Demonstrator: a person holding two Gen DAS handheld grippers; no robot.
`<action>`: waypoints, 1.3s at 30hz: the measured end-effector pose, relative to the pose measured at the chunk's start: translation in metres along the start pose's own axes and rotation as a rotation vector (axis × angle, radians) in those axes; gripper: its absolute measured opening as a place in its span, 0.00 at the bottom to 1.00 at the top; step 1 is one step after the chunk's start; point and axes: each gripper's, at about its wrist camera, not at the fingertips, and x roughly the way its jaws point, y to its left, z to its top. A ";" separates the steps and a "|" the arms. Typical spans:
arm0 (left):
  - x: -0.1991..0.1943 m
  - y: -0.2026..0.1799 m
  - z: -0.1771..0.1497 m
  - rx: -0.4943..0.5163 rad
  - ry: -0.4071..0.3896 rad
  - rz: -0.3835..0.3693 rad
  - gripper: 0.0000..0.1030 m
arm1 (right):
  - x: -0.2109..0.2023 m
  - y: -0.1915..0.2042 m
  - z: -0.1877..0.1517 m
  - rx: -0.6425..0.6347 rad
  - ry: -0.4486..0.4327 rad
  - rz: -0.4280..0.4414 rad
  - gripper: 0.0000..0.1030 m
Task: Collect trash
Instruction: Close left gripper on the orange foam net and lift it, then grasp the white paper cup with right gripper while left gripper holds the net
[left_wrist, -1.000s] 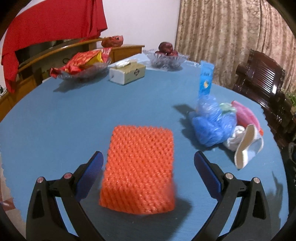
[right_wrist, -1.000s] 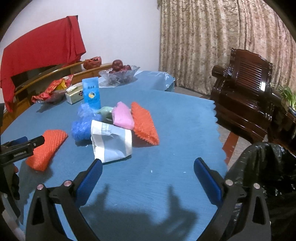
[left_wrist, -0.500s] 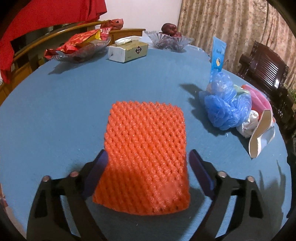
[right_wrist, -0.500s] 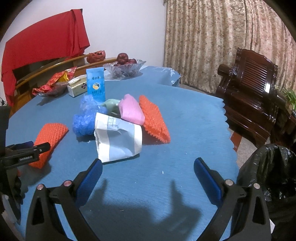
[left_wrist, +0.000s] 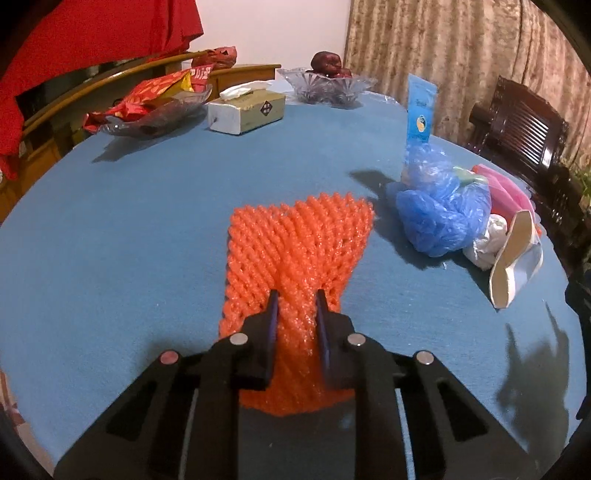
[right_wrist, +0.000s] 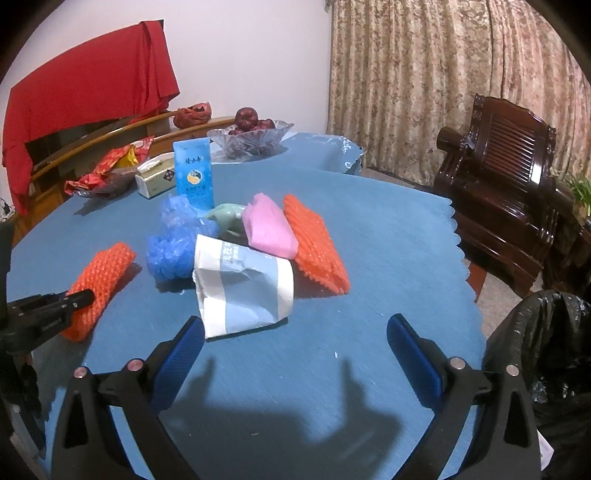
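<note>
My left gripper (left_wrist: 294, 301) is shut on the near part of an orange foam net (left_wrist: 299, 243) that lies on the blue table; the net bunches between the fingers. The net also shows in the right wrist view (right_wrist: 101, 278), with the left gripper (right_wrist: 83, 295) on it. My right gripper (right_wrist: 295, 339) is open and empty above the table's near edge. In front of it lies a heap of trash: a white and blue paper bag (right_wrist: 243, 286), a blue plastic bag (right_wrist: 173, 240), a pink foam sleeve (right_wrist: 267, 225) and a second orange foam net (right_wrist: 314, 243).
A black bin bag (right_wrist: 546, 354) stands open off the table's right edge. A blue carton (right_wrist: 194, 173), a tissue box (right_wrist: 155, 179), a snack bowl (right_wrist: 107, 177) and a fruit bowl (right_wrist: 251, 138) stand at the back. A dark wooden chair (right_wrist: 506, 173) is to the right.
My left gripper moved forward over the orange foam net and closed on it, pinching it into a fold. My right gripper stayed open and shifted slightly towards the heap.
</note>
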 end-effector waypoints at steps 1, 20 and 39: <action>-0.001 -0.001 0.000 -0.004 -0.003 -0.010 0.15 | 0.001 0.001 0.001 0.002 -0.001 0.002 0.94; -0.018 -0.015 0.015 -0.006 -0.081 -0.056 0.13 | 0.048 0.029 0.021 0.006 0.035 0.036 0.94; -0.039 -0.027 0.015 0.008 -0.128 -0.083 0.13 | 0.050 0.023 0.015 0.036 0.082 0.107 0.69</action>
